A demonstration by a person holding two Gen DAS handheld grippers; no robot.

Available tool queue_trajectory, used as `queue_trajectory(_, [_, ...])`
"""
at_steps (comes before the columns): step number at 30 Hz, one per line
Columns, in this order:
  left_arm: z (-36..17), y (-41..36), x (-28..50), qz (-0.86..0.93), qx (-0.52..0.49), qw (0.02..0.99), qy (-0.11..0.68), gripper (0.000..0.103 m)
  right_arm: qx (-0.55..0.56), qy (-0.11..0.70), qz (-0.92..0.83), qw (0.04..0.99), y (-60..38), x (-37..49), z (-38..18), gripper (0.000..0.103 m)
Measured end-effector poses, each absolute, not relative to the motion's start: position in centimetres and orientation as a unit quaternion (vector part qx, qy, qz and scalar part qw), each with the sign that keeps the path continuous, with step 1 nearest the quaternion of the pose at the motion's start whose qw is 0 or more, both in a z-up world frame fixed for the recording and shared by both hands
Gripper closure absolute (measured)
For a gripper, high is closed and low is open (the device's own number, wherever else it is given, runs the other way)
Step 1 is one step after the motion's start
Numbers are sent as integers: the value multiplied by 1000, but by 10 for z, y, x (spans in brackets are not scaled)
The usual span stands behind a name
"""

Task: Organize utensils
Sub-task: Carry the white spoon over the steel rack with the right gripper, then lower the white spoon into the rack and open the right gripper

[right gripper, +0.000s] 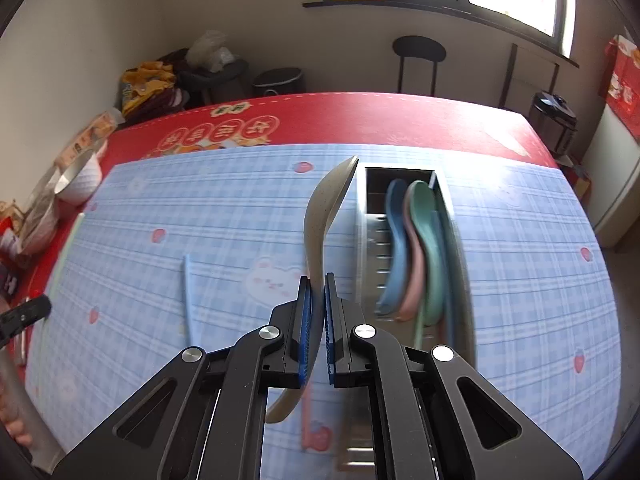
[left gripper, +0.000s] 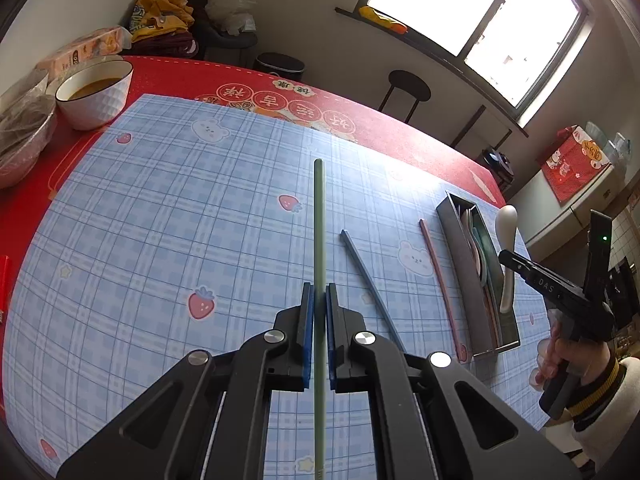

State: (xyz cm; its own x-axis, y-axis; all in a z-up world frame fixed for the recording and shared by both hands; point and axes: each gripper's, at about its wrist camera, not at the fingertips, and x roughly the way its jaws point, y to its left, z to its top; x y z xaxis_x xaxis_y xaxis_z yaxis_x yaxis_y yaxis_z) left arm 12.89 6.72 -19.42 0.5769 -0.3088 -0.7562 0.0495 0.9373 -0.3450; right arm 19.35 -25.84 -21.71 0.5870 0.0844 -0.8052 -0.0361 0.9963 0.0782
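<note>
My left gripper (left gripper: 319, 292) is shut on a pale green chopstick (left gripper: 319, 216), which points away over the blue plaid mat (left gripper: 180, 208). A blue chopstick (left gripper: 366, 272) and a pink chopstick (left gripper: 438, 276) lie on the mat to its right. My right gripper (right gripper: 318, 280) is shut on the handle of a beige spoon (right gripper: 326, 208), held just left of the metal utensil tray (right gripper: 362, 240). Blue (right gripper: 394, 240), pink (right gripper: 414, 256) and green (right gripper: 428, 232) spoons lie in that tray. In the left wrist view the right gripper (left gripper: 505, 257) holds the spoon (left gripper: 505, 220) above the tray (left gripper: 460, 248).
A white bowl of brown liquid (left gripper: 96, 92) and a covered dish (left gripper: 20, 140) stand on the red tablecloth (left gripper: 168, 76) at the far left. A person's hand and cuffed sleeve (left gripper: 588, 376) hold the right gripper. A stool (left gripper: 408, 88) stands behind the table.
</note>
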Motion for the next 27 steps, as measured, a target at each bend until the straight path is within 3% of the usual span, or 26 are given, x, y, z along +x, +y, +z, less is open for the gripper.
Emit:
queue_trajectory(11, [-196, 64, 114, -45, -162, 878, 449, 97, -32, 502, 20, 864, -299, 258, -244, 97])
queue_trajectory(27, [-203, 69, 99, -14, -174, 873, 455, 97, -71, 542, 3, 837, -300, 283, -268, 96])
